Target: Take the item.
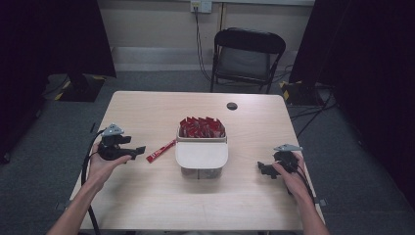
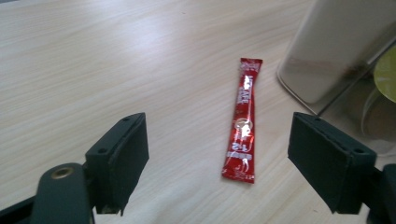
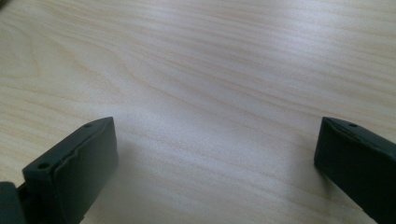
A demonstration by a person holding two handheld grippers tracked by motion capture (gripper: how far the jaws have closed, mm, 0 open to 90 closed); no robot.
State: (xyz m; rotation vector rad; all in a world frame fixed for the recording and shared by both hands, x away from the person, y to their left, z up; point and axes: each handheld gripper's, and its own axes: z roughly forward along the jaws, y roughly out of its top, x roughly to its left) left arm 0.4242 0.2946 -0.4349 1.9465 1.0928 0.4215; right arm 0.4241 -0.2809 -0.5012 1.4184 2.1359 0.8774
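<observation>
A red stick sachet (image 1: pixel 161 151) (image 2: pixel 243 121) lies flat on the wooden table, just left of a clear box (image 1: pixel 201 157) with a cream lid tipped open. Several more red sachets (image 1: pixel 201 128) stand packed in the box's back half. My left gripper (image 1: pixel 138 149) (image 2: pixel 238 158) is open, low over the table, and the loose sachet lies just beyond the gap between its jaws. My right gripper (image 1: pixel 263 169) (image 3: pixel 215 158) is open too, at the right of the box, with bare table between its jaws.
The box's cream lid and clear wall (image 2: pixel 336 51) stand close on the left gripper's right side. A round black hole (image 1: pixel 232 105) is set in the table's far side. A black folding chair (image 1: pixel 247 56) stands behind the table.
</observation>
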